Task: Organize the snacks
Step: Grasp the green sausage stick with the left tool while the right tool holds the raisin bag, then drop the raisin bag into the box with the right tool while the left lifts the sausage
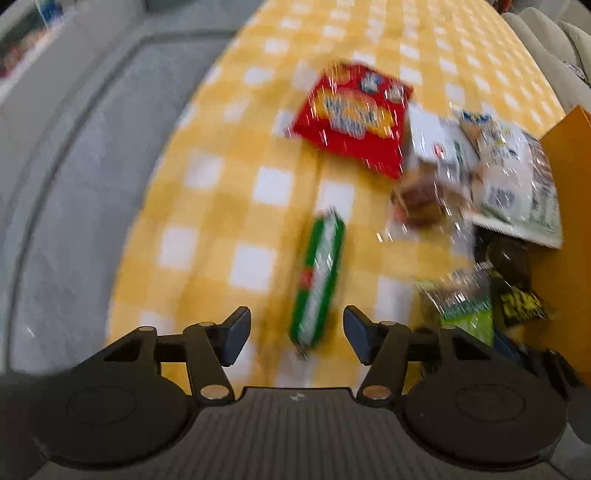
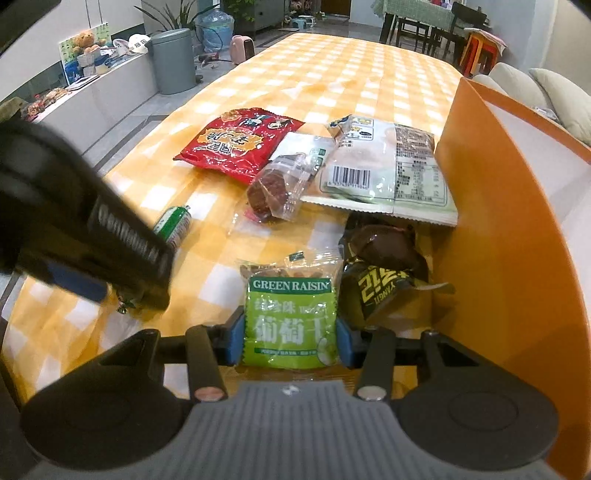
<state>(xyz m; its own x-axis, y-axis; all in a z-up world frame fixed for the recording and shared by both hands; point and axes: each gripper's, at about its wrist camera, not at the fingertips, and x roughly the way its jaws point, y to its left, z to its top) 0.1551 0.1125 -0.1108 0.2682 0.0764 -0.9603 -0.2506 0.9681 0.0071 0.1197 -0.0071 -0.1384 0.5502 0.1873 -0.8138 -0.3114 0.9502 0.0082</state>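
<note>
My left gripper (image 1: 297,334) is open and empty, just above a green and white snack stick (image 1: 318,280) lying on the yellow checked tablecloth (image 1: 207,206); the view is blurred. My right gripper (image 2: 291,341) has its pads on both sides of a green raisin packet (image 2: 290,319). A red snack bag (image 2: 240,142), a clear packet with a brown piece (image 2: 275,188), a pale green bag (image 2: 388,170) and a black and yellow packet (image 2: 380,273) lie beyond it. The stick also shows in the right wrist view (image 2: 173,223), partly behind the left gripper body (image 2: 85,229).
An orange bin (image 2: 491,221) stands at the right, its open side facing the snacks; it also shows in the left wrist view (image 1: 565,192). Grey floor (image 1: 74,184) lies left of the table edge. A grey trash can (image 2: 173,61) and chairs (image 2: 424,26) stand far off.
</note>
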